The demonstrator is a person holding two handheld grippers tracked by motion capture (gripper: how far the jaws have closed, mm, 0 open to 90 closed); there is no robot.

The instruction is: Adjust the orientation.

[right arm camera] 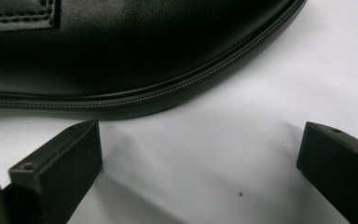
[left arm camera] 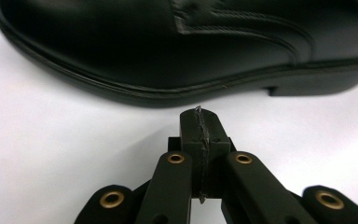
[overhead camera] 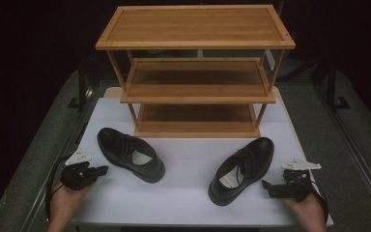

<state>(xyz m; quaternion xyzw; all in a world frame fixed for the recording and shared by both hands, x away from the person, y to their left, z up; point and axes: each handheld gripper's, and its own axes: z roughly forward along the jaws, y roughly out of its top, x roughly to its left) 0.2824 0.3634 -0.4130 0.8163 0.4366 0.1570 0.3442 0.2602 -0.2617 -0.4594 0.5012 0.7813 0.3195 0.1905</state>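
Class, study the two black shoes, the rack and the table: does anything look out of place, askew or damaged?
Nothing looks damaged or spilled. The left shoe and right shoe lie splayed on the white table, toes angled apart, not paired. The wooden rack stands square, its shelves bare.

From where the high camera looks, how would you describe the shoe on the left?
A bamboo rack stands on the white table. Before its left foot lies a black shoe. Unlike the other shoe, its toe points toward the near right.
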